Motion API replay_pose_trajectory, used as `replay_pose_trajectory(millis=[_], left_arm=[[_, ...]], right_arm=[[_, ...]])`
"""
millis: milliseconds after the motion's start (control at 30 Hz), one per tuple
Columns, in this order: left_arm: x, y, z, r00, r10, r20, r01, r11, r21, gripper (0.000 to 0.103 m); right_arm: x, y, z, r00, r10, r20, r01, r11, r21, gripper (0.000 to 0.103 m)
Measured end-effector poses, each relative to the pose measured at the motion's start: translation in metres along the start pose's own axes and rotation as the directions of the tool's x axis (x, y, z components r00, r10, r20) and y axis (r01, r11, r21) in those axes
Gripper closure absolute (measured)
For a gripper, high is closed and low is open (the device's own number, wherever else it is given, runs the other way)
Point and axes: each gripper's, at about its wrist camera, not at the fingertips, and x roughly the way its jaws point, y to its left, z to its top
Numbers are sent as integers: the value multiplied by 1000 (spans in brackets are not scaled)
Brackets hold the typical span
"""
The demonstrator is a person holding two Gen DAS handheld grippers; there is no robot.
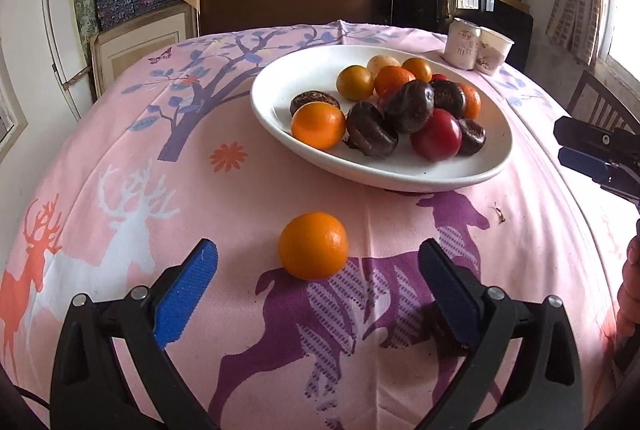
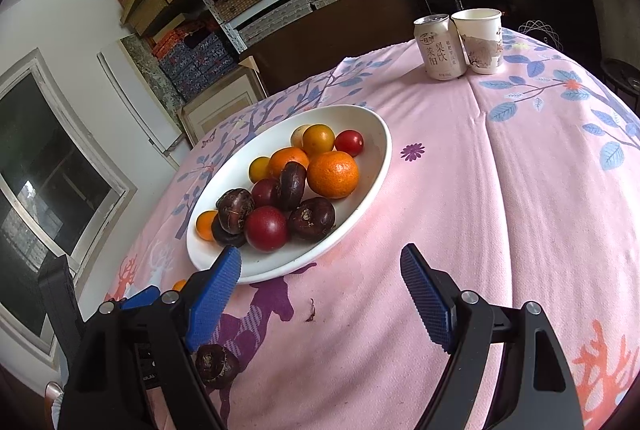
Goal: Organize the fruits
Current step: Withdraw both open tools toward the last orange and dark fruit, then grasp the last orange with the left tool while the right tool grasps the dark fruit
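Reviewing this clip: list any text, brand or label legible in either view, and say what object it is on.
"莱阳梨饮": large vertical characters on the white drink can, right wrist view.
Red oval logo above them and the fine print on the can: too small to read.
Same can in the left wrist view: characters blurred.
Paper cup beside the can: a printed picture and dark marks at its edge, not legible.
Tablecloth: pictures only, no words.

Pink tablecloth (image 1: 240, 197) printed with purple, white and coral deer and blue-leaved trees. Glossy white oval dish (image 1: 280, 89) holds orange, yellow, red and dark brown fruits. Claw pads (image 1: 186, 294) are blue.
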Motion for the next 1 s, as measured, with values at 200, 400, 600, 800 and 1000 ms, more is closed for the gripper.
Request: replay_pose_trajectory(millis=[200, 400, 600, 800, 1000], left_arm=[[10, 2, 3, 999, -20, -41, 21, 1000, 1, 30], [13, 8, 0, 994, -81, -66, 80, 997, -22, 66], [3, 26, 3, 1000, -27, -16, 26, 996, -85, 66], [4, 27, 4, 1000, -22, -17, 21, 996, -85, 66], [3, 24, 3, 1000, -6, -12, 5, 998, -67, 66]], right_arm=[[4, 5, -3, 1000, -6, -19, 5, 1000, -25, 20], [8, 19, -12, 998, 15, -68, -21, 996, -87, 20], [18, 63, -45, 981, 37, -191, -94, 951, -295, 20], [29, 100, -77, 971, -20, -238, -96, 879, -467, 20], [33, 110, -83, 967, -40, -250, -91, 867, -489, 20]])
